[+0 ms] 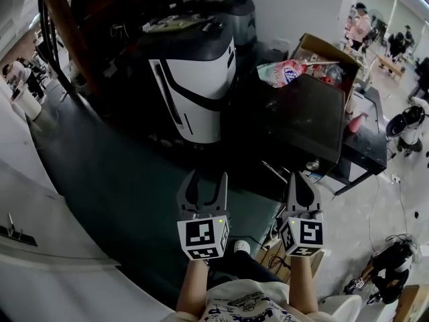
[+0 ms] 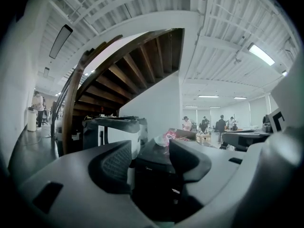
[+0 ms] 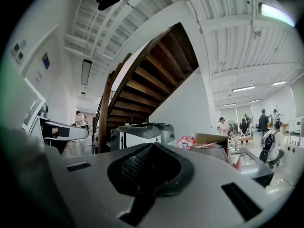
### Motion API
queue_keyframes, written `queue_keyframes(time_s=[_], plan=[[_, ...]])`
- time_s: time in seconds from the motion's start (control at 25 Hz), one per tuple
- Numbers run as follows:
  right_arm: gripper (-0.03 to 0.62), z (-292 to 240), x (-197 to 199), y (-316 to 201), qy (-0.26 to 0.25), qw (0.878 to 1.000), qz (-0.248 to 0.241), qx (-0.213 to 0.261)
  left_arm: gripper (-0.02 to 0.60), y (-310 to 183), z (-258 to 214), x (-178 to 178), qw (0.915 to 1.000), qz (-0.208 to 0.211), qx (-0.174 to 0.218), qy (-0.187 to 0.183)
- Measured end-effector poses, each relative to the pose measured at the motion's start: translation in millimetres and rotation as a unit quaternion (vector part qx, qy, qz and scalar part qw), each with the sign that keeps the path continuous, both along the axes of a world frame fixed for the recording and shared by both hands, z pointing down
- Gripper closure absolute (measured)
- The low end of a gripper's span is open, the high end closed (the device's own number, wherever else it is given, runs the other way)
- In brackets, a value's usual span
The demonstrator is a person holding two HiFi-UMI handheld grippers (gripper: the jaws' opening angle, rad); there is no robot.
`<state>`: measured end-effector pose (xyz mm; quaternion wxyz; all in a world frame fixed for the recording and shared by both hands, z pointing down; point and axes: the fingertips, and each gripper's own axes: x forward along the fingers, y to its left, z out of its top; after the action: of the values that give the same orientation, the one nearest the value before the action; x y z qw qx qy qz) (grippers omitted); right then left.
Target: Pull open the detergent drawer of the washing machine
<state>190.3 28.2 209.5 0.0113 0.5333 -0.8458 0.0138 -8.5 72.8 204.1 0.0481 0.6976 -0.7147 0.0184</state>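
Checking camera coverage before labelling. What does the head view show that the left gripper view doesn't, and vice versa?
Head view only: the person's bare forearms, a white shoe, and the closed jaws of the right gripper. Left gripper view only: the ribbed white ceiling with its long strip lights, and the stepped underside of the brown wooden staircase. Both: the left gripper, jaws apart and empty, the white-and-black machine ahead, and the crumpled pink-and-white bag beside it.
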Motion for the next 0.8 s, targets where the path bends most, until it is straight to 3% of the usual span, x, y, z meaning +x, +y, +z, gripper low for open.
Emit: queue_keyframes(time_s=[0.32,0.8], plan=[[0.580,4.4,-6.0,-78.8,0.000,1.000,-0.028,-0.003,0.337,-69.2,8.7,-3.0,0.9995,-0.024,-0.002,0.021],[0.580,28.3,-24.5,-137.5,-0.002,0.999,-0.043,-0.023,0.337,-120.5,43.6,-20.1,0.9971,-0.033,-0.026,0.063]])
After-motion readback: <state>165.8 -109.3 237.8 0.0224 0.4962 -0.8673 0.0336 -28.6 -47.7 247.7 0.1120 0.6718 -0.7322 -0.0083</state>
